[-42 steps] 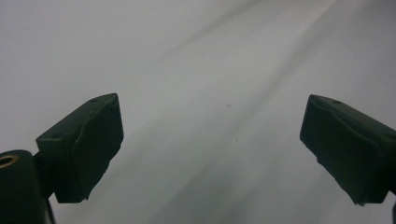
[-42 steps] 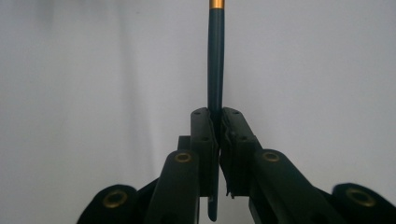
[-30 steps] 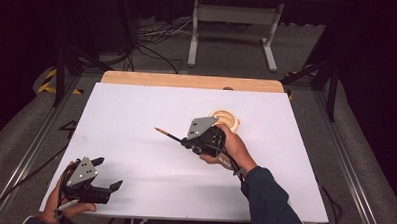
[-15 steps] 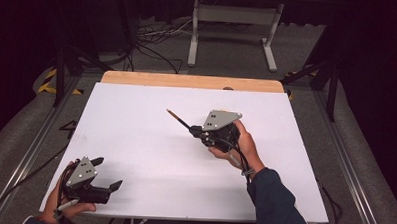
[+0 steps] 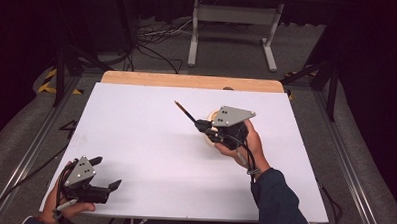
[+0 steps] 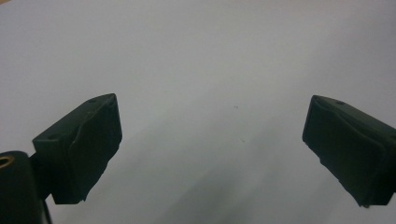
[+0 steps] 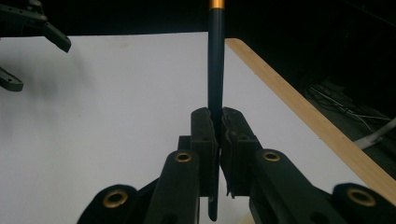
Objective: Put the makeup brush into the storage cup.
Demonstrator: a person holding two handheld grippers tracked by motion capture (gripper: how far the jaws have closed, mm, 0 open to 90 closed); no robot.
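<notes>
My right gripper (image 5: 202, 125) is shut on a thin dark stick (image 5: 186, 111) that points up and left, away from the hand, above the middle of the white table. In the right gripper view the jaws (image 7: 218, 116) clamp the dark shaft (image 7: 215, 60), which has an orange band near the top edge. A beige ring (image 5: 212, 114) lies on the sheet, partly covered by this gripper. My left gripper (image 5: 107, 172) rests at the front left corner, open with nothing in it. Its fingers (image 6: 88, 140) stand wide apart over bare white surface.
The white sheet (image 5: 145, 140) covers a wooden tabletop whose bare strip (image 5: 187, 81) runs along the far edge. Behind it stand a metal frame (image 5: 234, 28) and floor cables (image 5: 154, 40). The left gripper (image 7: 28, 28) appears far off in the right gripper view.
My right hand has carried the stick to the right and toward the far side, and it now hangs over the beige ring. The left gripper has stayed put.
</notes>
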